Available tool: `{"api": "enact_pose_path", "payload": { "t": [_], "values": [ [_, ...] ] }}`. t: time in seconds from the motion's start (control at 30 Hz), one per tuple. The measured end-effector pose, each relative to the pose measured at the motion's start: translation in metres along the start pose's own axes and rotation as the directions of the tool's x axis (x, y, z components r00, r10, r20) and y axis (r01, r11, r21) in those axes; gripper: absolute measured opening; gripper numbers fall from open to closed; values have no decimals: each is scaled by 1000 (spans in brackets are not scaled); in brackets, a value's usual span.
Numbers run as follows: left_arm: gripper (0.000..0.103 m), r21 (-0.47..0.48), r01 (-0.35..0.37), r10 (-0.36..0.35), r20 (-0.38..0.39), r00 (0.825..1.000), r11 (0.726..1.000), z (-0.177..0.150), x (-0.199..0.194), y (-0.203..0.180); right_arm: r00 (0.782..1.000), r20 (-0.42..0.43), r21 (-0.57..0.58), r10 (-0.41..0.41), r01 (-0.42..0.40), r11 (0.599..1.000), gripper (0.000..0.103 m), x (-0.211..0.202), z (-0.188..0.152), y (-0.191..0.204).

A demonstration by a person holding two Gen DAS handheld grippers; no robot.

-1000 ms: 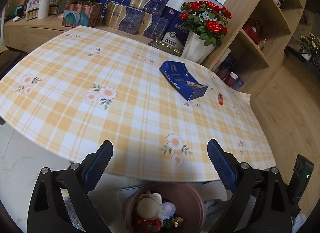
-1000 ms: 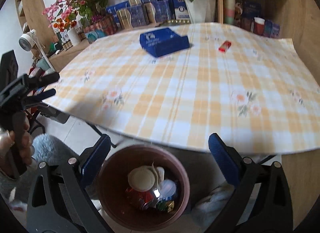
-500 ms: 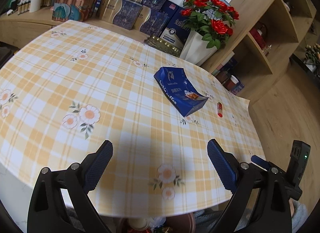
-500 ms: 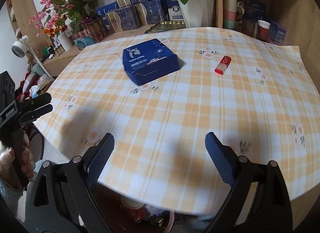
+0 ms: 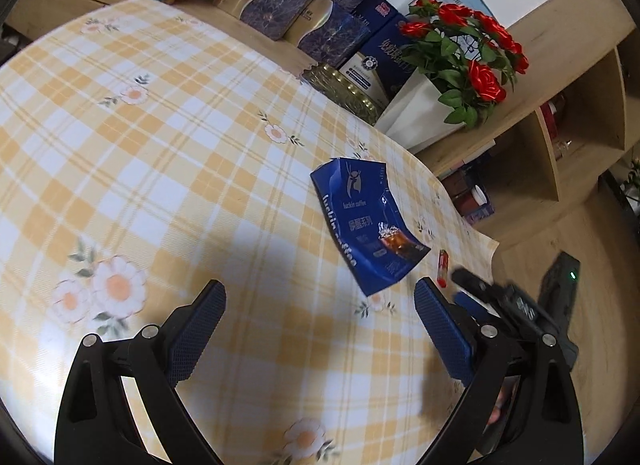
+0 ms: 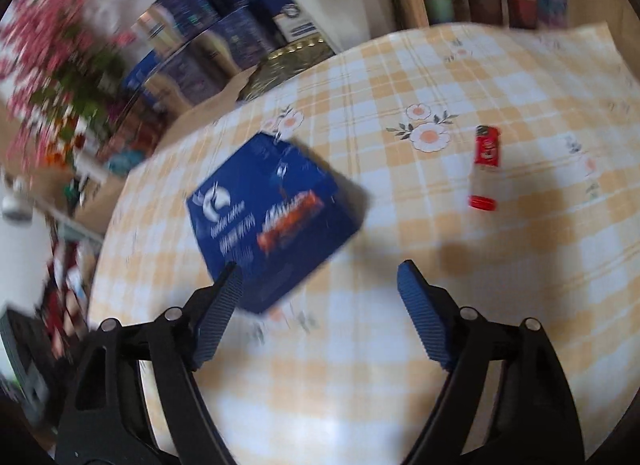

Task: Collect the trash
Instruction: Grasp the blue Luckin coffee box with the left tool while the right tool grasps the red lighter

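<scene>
Both grippers over the worktop, closing in on the blue coffee box.

My right gripper [image 6: 318, 285] is well open and empty, its jaws having just been narrowing; the blue coffee box [image 6: 276, 217] lies just ahead, its near corner beside the left pad. My left gripper [image 5: 318, 321] hangs wide open, holding nothing. Beyond the box lies a small red tube [image 6: 486, 167] on the checked worktop [image 6: 520, 265]. Risk, as I judge it: jaws narrower than the box would shove it rather than straddle it.

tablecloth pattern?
The tablecloth is a yellow-and-white check with scattered white daisies. It shows best in the left wrist view.
</scene>
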State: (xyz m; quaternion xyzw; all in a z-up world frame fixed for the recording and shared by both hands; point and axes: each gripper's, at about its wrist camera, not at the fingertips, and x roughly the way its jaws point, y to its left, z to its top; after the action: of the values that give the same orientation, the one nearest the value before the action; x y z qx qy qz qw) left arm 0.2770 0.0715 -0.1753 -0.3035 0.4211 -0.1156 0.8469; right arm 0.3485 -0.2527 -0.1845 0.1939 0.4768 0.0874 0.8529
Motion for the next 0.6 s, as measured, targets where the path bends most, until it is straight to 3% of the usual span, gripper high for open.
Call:
{"api": "enact_pose_path", "payload": {
  "t": [0.17,0.27,0.3,0.47,0.6],
  "values": [
    [88,-7,15,-15,-16,1000,1000,7,21,-6,999,-30,114,-31,35,993,74,33,20,8],
    [86,-34,33,-34,-29,999,999,10,33,-7,995,-85,180,-44,59,982,60,51,20,6],
    [85,-41,39,-40,-34,999,998,12,37,-7,994,-106,213,-34,56,975,45,57,18,3],
    [80,-76,69,-73,-51,996,995,18,54,-7,994,-44,360,104,-81,929,34,50,3,-22],
    [76,-112,100,-108,-67,992,989,21,70,-8,967,52,494,248,-241,836,28,42,-18,-52]
  ]
}}
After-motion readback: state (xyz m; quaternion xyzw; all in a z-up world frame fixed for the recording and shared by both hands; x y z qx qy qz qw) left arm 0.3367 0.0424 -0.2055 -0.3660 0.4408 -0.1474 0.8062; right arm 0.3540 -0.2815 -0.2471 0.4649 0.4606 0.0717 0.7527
